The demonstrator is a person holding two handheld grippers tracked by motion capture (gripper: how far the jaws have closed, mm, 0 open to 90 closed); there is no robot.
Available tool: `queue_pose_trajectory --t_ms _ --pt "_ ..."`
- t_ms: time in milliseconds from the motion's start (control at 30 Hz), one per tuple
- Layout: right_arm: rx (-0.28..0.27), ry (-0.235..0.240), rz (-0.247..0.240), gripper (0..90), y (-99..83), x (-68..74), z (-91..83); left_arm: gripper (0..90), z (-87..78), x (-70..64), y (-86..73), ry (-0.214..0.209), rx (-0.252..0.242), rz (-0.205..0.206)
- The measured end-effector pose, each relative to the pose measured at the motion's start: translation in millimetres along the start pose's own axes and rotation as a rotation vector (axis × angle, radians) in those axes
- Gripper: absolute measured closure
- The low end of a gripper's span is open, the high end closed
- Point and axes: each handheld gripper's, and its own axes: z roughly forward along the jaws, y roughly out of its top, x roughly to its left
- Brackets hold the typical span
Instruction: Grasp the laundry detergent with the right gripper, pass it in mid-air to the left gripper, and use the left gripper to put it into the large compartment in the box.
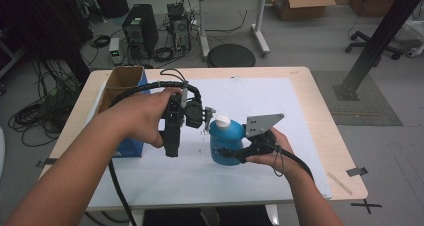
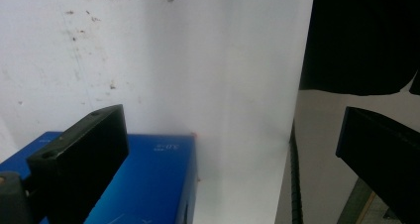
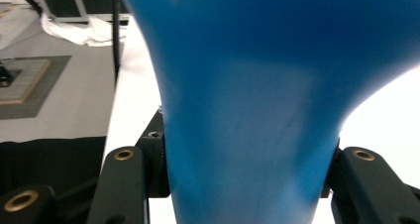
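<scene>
Left gripper (image 1: 176, 131) hangs with jaws apart and nothing between them; right gripper (image 1: 235, 153) is clamped on the blue bottle (image 1: 226, 145).

Going left to right on the white mat (image 1: 260, 101): the blue box (image 1: 131, 147) sits at the left edge, just beside the left hand (image 1: 145, 117); the left gripper view looks down over the box's corner (image 2: 148, 179). The bottle stands upright at the middle, white cap (image 1: 222, 121) on, pinched low on its body (image 3: 247, 135) between the right jaws. To do this step well, I judge the right hand (image 1: 272, 153) should keep the bottle vertical and squeeze steadily, since the plastic wall may flex and slip, while the left gripper comes squarely over the cap. The bottle's label and base are hidden in the close view, and the cap's grip ridges are too small to make out.
</scene>
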Motion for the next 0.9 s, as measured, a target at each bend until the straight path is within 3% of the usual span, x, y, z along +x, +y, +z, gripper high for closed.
queue_pose_trajectory --t_ms 900 --pt "-0.009 0.074 -0.02 45.9 2.4 12.1 45.7 0.4 0.4 -3.9 -2.7 -0.006 -0.025 -0.003"
